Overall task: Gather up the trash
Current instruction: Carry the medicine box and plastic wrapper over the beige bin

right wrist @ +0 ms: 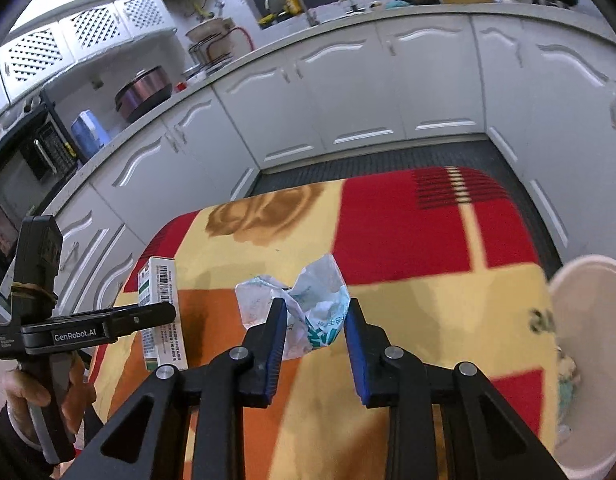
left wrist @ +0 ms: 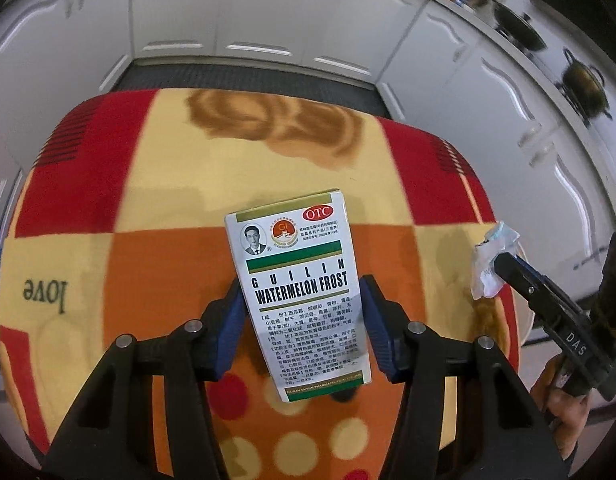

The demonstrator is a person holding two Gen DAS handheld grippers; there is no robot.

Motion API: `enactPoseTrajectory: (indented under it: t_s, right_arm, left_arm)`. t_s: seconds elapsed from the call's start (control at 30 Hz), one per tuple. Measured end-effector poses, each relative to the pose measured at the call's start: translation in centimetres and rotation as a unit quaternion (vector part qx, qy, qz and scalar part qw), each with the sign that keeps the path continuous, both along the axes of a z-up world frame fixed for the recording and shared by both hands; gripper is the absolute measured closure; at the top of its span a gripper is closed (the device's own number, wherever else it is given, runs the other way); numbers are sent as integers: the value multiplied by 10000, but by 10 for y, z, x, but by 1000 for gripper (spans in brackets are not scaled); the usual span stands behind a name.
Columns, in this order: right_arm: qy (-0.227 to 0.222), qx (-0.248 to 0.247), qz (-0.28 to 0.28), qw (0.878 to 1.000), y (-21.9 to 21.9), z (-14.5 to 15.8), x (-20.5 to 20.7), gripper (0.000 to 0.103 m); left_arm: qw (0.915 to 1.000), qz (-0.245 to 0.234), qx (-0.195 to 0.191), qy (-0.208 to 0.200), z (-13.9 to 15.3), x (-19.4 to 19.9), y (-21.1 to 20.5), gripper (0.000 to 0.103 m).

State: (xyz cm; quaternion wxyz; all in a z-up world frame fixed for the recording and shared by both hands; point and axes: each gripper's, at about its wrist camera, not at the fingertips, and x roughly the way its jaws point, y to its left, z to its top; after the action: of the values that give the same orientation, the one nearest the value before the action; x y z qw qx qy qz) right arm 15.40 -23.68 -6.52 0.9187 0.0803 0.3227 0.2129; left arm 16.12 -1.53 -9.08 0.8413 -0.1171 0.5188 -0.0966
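A kitchen with white cabinet doors (right wrist: 340, 92) is wrapping around a table draped in a blanket (left wrist: 180, 184) of red, yellow and orange squares. A white bin (right wrist: 588, 360) is standing just off the blanket's right edge in the right wrist view, its mouth open, with some scraps already lying inside.

The left gripper (left wrist: 302, 326) is pointing steeply down over the near middle of the blanket, and its jaws are standing partly apart on either side of a white medicine box (left wrist: 296, 280) printed with "Watermelon Frost". The blue pads (left wrist: 233, 320) are sitting right at the box's long edges. Whether they are pressing on it cannot be told from this view, though the box is standing up off the blanket between them.

The right gripper (right wrist: 316, 328) is working nearer the blanket's right edge, and its jaws are clamped on a crumpled wrapper (right wrist: 304, 300), white with green print, with most of the wrinkled plastic sticking out beyond the fingertips.

A hand (right wrist: 44, 396) is gripping the left tool's handle at the blanket's left edge.

Judging from this, the step in hand is carrying both pieces to the bin. To do it well, the right gripper should be keeping its squeeze until the wrapper is fully over the bin's mouth, since light plastic slips out easily. The left should be firming its hold on the box before following.
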Motion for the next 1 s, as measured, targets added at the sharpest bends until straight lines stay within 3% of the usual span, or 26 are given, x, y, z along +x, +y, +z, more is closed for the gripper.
enactPoseTrajectory:
  t_s: [1.0]
  right_arm:
    - [-94,312,-1070,9937,-120,1,-64,75]
  left_arm:
    - [9911,-1297,51,-298,25,-13,-144,52]
